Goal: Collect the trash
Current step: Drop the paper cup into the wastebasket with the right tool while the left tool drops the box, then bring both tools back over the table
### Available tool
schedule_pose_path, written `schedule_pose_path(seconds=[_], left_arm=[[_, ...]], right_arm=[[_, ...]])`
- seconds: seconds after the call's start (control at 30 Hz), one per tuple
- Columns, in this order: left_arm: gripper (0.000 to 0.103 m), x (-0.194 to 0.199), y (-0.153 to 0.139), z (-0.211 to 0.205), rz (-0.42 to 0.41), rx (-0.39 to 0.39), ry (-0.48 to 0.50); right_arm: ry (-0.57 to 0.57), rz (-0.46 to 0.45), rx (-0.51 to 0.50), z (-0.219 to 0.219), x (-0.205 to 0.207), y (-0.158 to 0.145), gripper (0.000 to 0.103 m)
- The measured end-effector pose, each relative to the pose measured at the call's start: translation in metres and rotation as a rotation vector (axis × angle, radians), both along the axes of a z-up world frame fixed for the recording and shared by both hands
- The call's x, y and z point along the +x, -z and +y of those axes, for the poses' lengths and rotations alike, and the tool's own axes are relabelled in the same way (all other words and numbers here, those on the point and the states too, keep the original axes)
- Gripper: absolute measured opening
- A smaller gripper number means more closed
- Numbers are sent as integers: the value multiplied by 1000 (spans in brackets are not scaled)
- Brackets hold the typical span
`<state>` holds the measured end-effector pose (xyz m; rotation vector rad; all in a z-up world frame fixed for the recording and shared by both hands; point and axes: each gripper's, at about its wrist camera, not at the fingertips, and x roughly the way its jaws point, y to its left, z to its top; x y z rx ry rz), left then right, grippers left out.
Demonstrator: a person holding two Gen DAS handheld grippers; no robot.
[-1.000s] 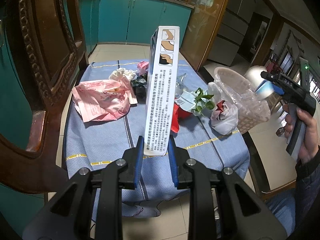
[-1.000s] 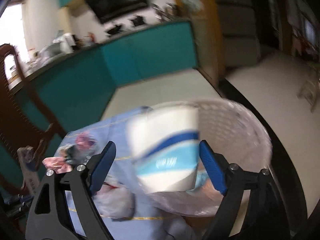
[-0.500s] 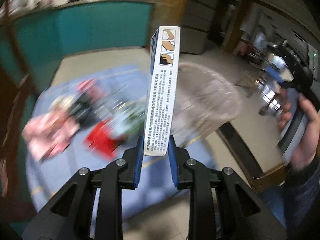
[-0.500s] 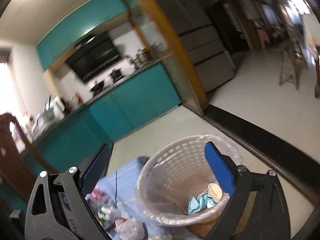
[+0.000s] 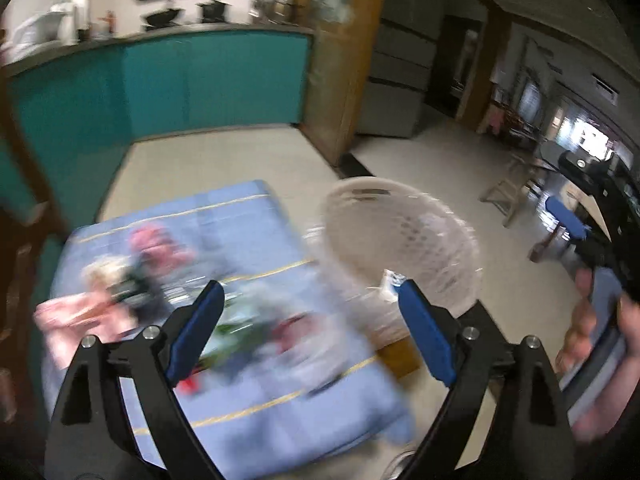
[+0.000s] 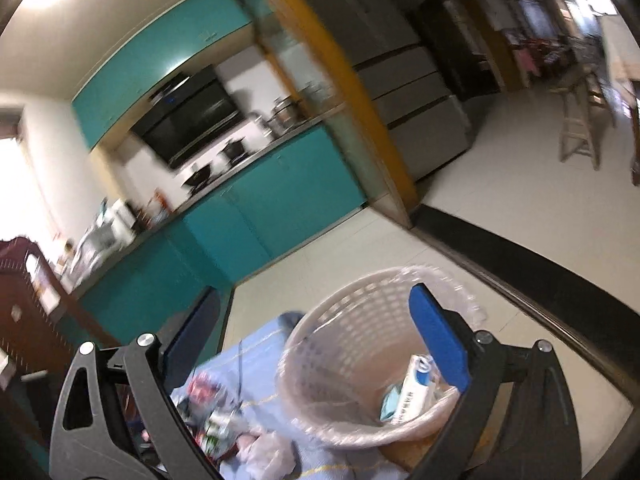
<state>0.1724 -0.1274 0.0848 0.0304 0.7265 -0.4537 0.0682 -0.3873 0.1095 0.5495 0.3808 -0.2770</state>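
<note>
**Both grippers empty at the basket; box lying inside**

Left gripper (image 5: 308, 320): its jaws have just been opening and are now standing wide apart, with nothing between the blue pads. It is filling the lower centre of the left wrist view, above the near edge of a table under a blue tablecloth (image 5: 256, 404). That view is motion-blurred.

Right gripper (image 6: 316, 340): jaws are spread wide, nothing between them. It is pointing at the white plastic basket (image 6: 344, 320), which is sitting in the lower centre of the right wrist view, lined with a clear bag.

Task items: the white and blue box (image 6: 412, 392) is lying tilted inside the basket at lower right, beside a pale blue crumpled piece (image 6: 390, 396). More trash is lying on the tablecloth left of the basket: a pink wrapper (image 5: 76, 316) at the left edge of the left wrist view, other blurred pieces near it, unidentifiable.

A person's hand (image 5: 600, 340) is gripping the right gripper's handle at the right edge of the left wrist view. Teal cabinets (image 6: 256, 216) are showing behind.
</note>
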Motion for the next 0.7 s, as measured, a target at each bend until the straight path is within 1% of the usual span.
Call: schedule_pose_path(seconds=[0.03, 0.07, 0.13, 0.23, 0.3, 0.4, 0.5, 0.6, 0.7], left_arm=[[92, -10, 1, 27, -10, 6, -47], [93, -13, 3, 44, -7, 3, -75], [94, -25, 11, 90, 22, -17, -149], [94, -36, 24, 134, 69, -41, -233], [94, -45, 34, 156, 105, -59, -268], [94, -59, 43, 171, 119, -75, -280], [94, -67, 48, 171, 112, -37, -261], [94, -67, 48, 170, 114, -39, -251], [94, -64, 47, 168, 107, -32, -256]], right_arm=[[-44, 20, -16, 13, 6, 0, 93], [-91, 44, -38, 27, 11, 0, 93], [-188, 87, -82, 57, 18, 2, 93], [-329, 174, -169, 110, 26, 12, 93], [-407, 221, -192, 140, 24, 21, 93], [-500, 284, -231, 177, 17, 34, 93], [-557, 325, -261, 203, 12, 48, 93], [-586, 355, -268, 215, 10, 58, 93], [-585, 358, -276, 220, 8, 60, 93]])
